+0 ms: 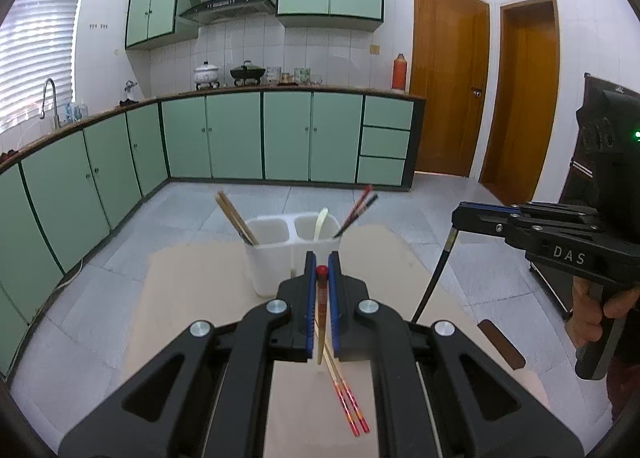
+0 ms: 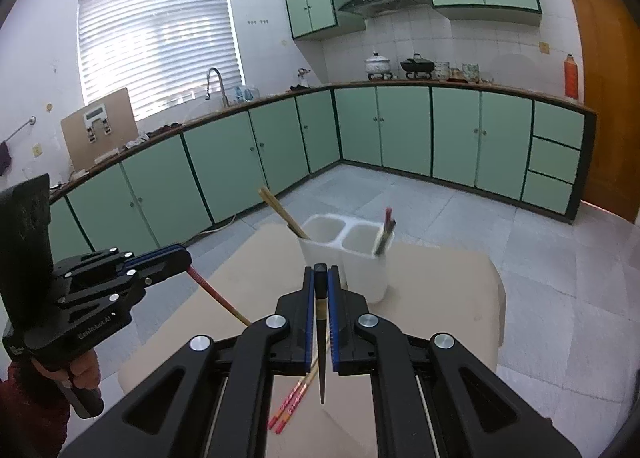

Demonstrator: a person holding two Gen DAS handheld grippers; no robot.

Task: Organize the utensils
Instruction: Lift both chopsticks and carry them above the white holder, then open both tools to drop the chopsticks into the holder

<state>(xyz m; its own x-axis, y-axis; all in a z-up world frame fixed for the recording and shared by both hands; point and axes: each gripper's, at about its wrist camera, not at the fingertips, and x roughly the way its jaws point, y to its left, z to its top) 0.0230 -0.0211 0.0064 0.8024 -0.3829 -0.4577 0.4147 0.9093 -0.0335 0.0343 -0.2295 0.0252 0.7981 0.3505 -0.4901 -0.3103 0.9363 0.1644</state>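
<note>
A white two-compartment utensil holder stands on the beige table. Its left cup holds wooden chopsticks. Its right cup holds red and black chopsticks and a pale spoon. My left gripper is shut on a red-topped chopstick, held above the table. My right gripper is shut on a black chopstick. A pair of red-ended chopsticks lies on the table below.
The beige table stands on a tiled floor. Green kitchen cabinets run along the walls behind. Wooden doors are at the right. A brown object lies at the table's right edge.
</note>
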